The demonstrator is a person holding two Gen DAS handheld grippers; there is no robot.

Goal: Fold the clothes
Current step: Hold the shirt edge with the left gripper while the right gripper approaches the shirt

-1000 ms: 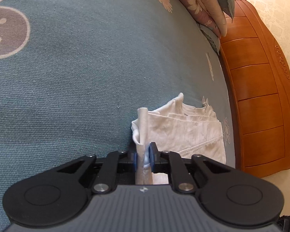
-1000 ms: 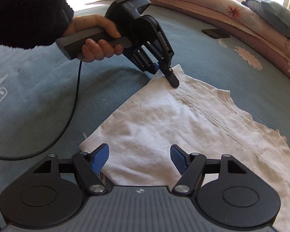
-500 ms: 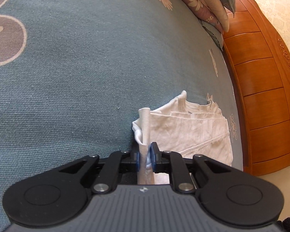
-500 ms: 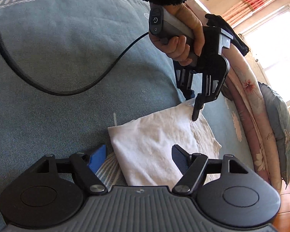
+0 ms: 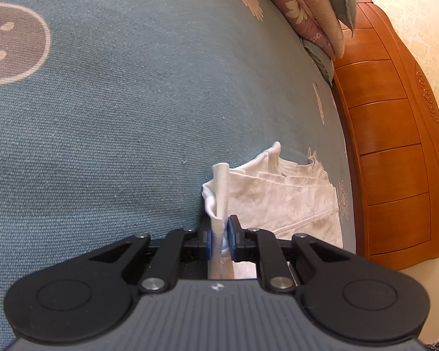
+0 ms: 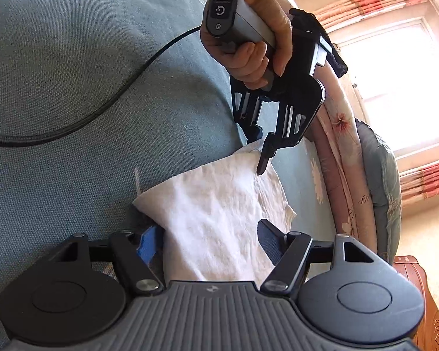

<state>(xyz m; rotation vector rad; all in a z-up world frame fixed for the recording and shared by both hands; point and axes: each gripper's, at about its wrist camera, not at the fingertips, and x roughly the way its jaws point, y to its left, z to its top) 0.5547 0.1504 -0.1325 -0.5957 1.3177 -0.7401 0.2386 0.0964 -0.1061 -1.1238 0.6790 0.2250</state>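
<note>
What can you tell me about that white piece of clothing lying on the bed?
The white garment looks like thin, wrinkled cotton, with a stitched seam running along it. It lies partly folded on the blue-green bedspread. The left gripper is shut on a bunched, upright fold at one corner. The right gripper straddles another edge; its jaws have just been closing, with cloth between them but not yet pinched.

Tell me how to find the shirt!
Look at the big blue-green bedspread, near the orange wooden headboard. The white crumpled cotton garment lies there, one corner pinched by the left gripper. It is the only white cloth there.
</note>
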